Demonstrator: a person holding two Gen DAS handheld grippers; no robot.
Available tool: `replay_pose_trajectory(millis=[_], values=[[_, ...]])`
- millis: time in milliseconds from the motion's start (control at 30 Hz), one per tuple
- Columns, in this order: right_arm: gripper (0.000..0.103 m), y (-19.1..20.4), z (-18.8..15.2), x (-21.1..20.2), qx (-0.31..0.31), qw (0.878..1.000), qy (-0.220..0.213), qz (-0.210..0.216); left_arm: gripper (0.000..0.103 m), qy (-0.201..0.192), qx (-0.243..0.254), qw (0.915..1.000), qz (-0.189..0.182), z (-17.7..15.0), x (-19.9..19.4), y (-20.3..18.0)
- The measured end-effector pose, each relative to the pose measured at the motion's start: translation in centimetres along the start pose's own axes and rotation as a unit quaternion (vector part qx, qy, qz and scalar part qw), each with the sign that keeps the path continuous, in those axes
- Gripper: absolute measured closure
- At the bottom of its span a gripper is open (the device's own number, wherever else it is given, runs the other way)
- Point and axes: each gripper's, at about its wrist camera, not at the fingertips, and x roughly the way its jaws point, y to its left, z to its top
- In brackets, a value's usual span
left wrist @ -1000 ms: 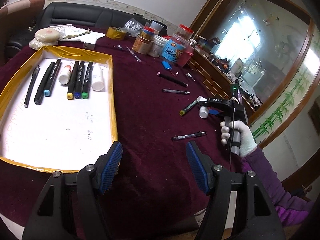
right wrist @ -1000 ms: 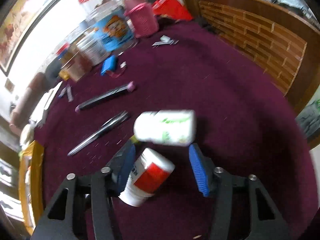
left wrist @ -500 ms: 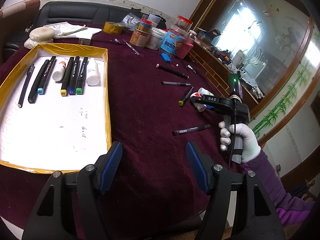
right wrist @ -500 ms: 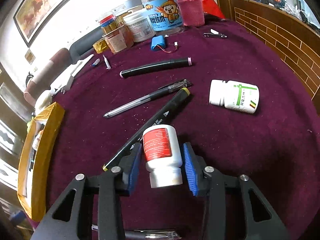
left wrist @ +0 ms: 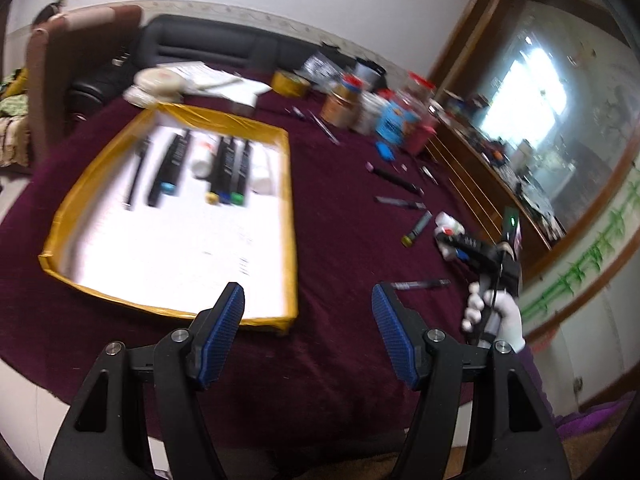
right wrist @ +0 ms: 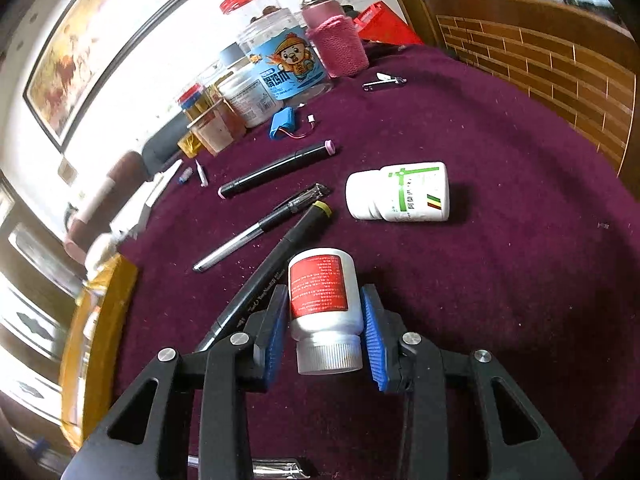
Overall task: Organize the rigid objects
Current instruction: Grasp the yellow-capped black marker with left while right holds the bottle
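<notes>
My right gripper [right wrist: 324, 320] is shut on a white bottle with a red label [right wrist: 322, 296], cap toward me, held just above the maroon cloth. A second white bottle with a green label [right wrist: 400, 192] lies beyond it. A yellow-tipped black marker [right wrist: 272, 268], a pen [right wrist: 260, 228] and a pink-tipped marker [right wrist: 276, 168] lie to its left. My left gripper [left wrist: 308, 332] is open and empty above the cloth by the gold-rimmed white tray [left wrist: 290, 220], which holds several markers and two small bottles in a row. The right gripper with its bottle also shows in the left wrist view [left wrist: 452, 240].
Jars and cans [right wrist: 280, 64] stand at the table's far side, with a blue battery pack [right wrist: 284, 122] and nail clippers [right wrist: 384, 80] near them. A pen [left wrist: 420, 284] lies near the gloved hand. A wooden rail [right wrist: 540, 60] borders the right.
The right gripper has closed on the red-label bottle and lifted it slightly. The left gripper view has pulled back and tilted up; its jaws stay open.
</notes>
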Motion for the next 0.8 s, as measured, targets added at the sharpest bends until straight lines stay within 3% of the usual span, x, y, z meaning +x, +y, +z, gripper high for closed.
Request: replay_pose_trajectory(millis=[233,333,433,500,533,567,600,667,800], values=[[0.071,-0.1,-0.3,-0.2,-0.002,1.0,-0.006,-0.013,0.037,-0.027,-0.026,0.999,0.026,0.4,-1.6,2.3],[0.071,-0.1,-0.2,-0.2,-0.001,1.0,-0.006,-0.014,0.037,-0.065,-0.011,0.9967,0.047,0.3,-3.5,2.4],[0.071,-0.1,-0.2,-0.1,-0.002,1.0,-0.006,-0.016,0.032,-0.14,0.016,0.9855,0.095,0.3,-6.2,1.8],[0.071,-0.1,-0.2,-0.1,0.0,1.0,-0.007,-0.017,0.0,-0.209,0.029,0.969,0.129,-0.2,-8.5,1.4],[0.071,-0.1,-0.2,-0.1,0.0,1.0,-0.007,-0.017,0.0,-0.248,0.024,0.9591,0.135,-0.5,-9.6,1.6],[0.071,-0.1,-0.2,-0.1,0.001,1.0,-0.007,-0.018,0.0,-0.257,0.019,0.9585,0.122,-0.5,-9.9,2.0],[0.071,-0.1,-0.2,-0.1,0.0,1.0,-0.007,-0.018,0.0,-0.246,0.016,0.9632,0.107,-0.3,-9.7,2.4],[0.071,-0.1,-0.2,-0.1,0.0,1.0,-0.007,-0.018,0.0,-0.17,-0.006,0.9822,0.08,0.3,-7.5,3.5],[0.071,-0.2,-0.2,-0.2,0.006,1.0,-0.008,-0.011,0.0,-0.153,0.003,0.9821,0.109,0.0,-6.1,3.0]])
